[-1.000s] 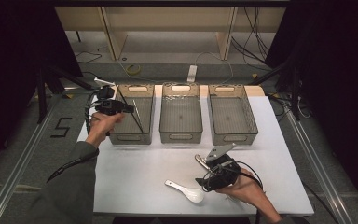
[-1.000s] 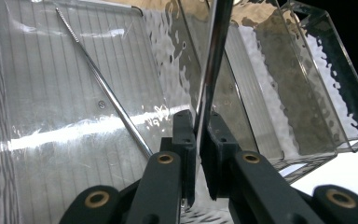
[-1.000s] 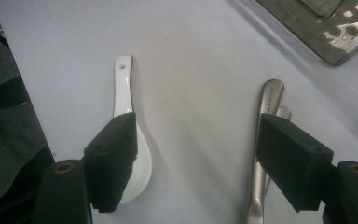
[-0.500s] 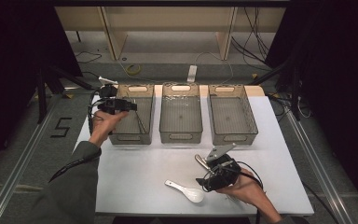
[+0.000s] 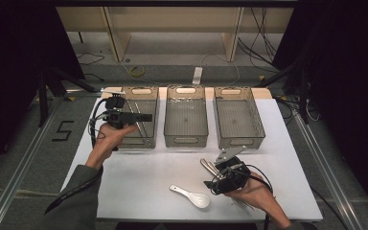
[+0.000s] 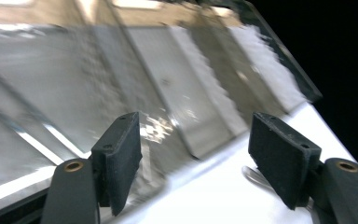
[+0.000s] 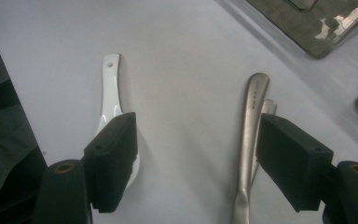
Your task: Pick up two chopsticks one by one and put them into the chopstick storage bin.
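My left gripper [image 5: 146, 116] hovers over the left clear bin [image 5: 135, 140], pointing right. Its jaws have just been opening and nothing sits between them; in the left gripper view [image 6: 193, 158] the bins behind are blurred. A thin metal stick [image 5: 141, 127] lies in that bin. My right gripper [image 5: 214, 181] rests low near the front of the table, open and empty. In the right gripper view [image 7: 196, 163] a white ceramic spoon [image 7: 109, 93] lies by the left jaw and metal utensil handles [image 7: 251, 116] by the right jaw. The white spoon [image 5: 191, 196] and the metal utensils [image 5: 207, 165] lie on the white table.
The middle bin [image 5: 186, 140] and the right bin [image 5: 237, 141] stand in a row beside the left one at the back of the white table [image 5: 139, 182]. Cables trail from both grippers. Dark floor and rails surround the table.
My left gripper has shifted a little toward the near side and right above the left bin. The right hand and the utensils have stayed put.
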{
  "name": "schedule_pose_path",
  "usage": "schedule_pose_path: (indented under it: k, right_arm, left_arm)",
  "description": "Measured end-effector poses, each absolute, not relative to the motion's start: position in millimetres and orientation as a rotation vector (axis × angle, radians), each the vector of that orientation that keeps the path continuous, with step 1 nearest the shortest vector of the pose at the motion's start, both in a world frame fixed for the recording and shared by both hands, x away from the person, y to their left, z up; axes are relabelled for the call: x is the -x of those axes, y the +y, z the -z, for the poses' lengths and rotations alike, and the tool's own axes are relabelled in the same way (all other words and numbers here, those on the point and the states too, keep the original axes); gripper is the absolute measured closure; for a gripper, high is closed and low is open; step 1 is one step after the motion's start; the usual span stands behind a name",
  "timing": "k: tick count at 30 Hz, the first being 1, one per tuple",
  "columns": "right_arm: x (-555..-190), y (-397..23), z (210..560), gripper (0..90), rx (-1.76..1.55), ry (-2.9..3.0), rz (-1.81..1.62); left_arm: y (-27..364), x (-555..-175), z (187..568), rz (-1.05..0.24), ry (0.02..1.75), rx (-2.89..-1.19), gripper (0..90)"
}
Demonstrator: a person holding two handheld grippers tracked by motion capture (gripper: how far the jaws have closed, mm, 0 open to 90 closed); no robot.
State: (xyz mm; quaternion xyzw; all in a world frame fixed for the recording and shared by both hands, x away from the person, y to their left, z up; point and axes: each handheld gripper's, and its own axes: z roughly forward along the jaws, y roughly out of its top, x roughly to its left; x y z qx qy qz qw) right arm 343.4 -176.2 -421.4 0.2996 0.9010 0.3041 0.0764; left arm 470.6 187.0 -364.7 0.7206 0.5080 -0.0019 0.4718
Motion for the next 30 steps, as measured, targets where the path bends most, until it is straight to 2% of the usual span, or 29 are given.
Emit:
schedule_pose_path:
  k: [8, 9, 17, 30]
  right_arm:
    - [-344, -188, 424, 30.0, -0.960, 2.649, -0.923]
    - [-344, -189, 425, 30.1, -0.977, 2.645, -0.924]
    - [-344, -198, 430, 30.0, -1.012, 2.628, -0.922]
    - [-347, -203, 433, 30.0, -1.047, 2.616, -0.916]
  left_arm:
    - [173, -434, 373, 0.066, 1.081, -1.800, 30.8]
    - [165, -428, 376, 0.062, 1.044, -1.863, 29.4]
    - [147, -413, 377, 0.053, 0.946, -1.944, 24.4]
    - [124, -396, 391, 0.062, 0.829, -2.107, 23.2]
